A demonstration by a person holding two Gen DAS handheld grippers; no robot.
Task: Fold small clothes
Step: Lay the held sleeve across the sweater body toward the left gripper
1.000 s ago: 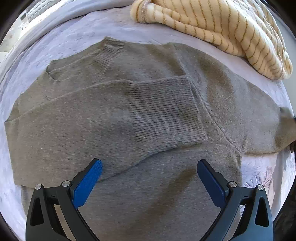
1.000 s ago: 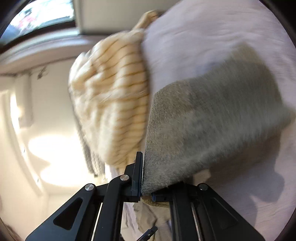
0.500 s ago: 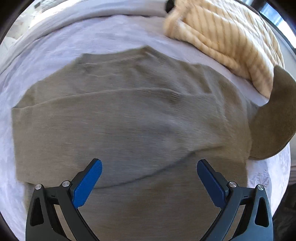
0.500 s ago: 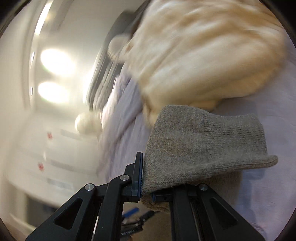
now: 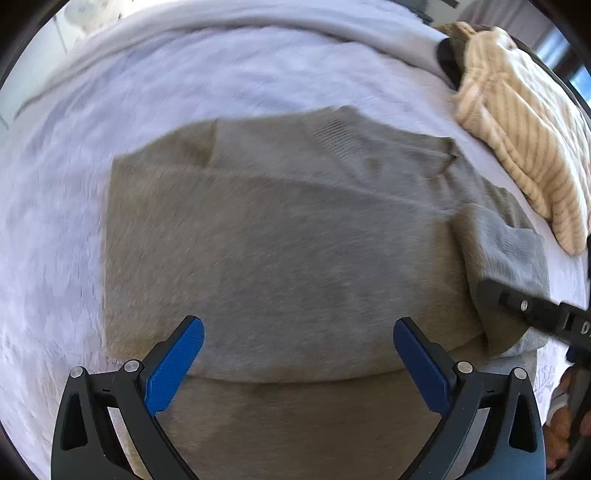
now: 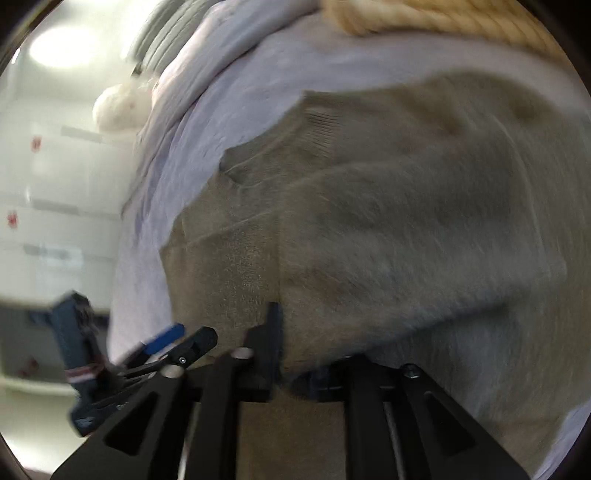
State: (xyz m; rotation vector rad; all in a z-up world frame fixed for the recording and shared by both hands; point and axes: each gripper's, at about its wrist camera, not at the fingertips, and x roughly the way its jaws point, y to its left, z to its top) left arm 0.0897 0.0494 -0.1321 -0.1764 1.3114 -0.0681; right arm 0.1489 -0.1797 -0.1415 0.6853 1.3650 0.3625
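Observation:
A grey-brown knit sweater (image 5: 288,240) lies flat on a pale lilac bedspread (image 5: 110,110), one sleeve folded across its body. My left gripper (image 5: 297,354) hovers open and empty over the sweater's lower part. My right gripper (image 6: 295,354) is shut on the sweater's right sleeve cuff (image 6: 388,266) and holds it over the sweater's body. In the left wrist view the right gripper (image 5: 524,306) shows at the right edge with the sleeve (image 5: 506,240) draped from it. The left gripper also shows in the right wrist view (image 6: 162,343).
A cream striped knit garment (image 5: 524,140) lies heaped at the bed's far right, close to the sweater's shoulder. It also shows in the right wrist view (image 6: 424,18). White cabinets (image 6: 55,184) stand beyond the bed's edge.
My right gripper has lifted the right sleeve off the bed and carried it inward over the sweater's body. My left gripper has stayed open and drifted right over the sweater.

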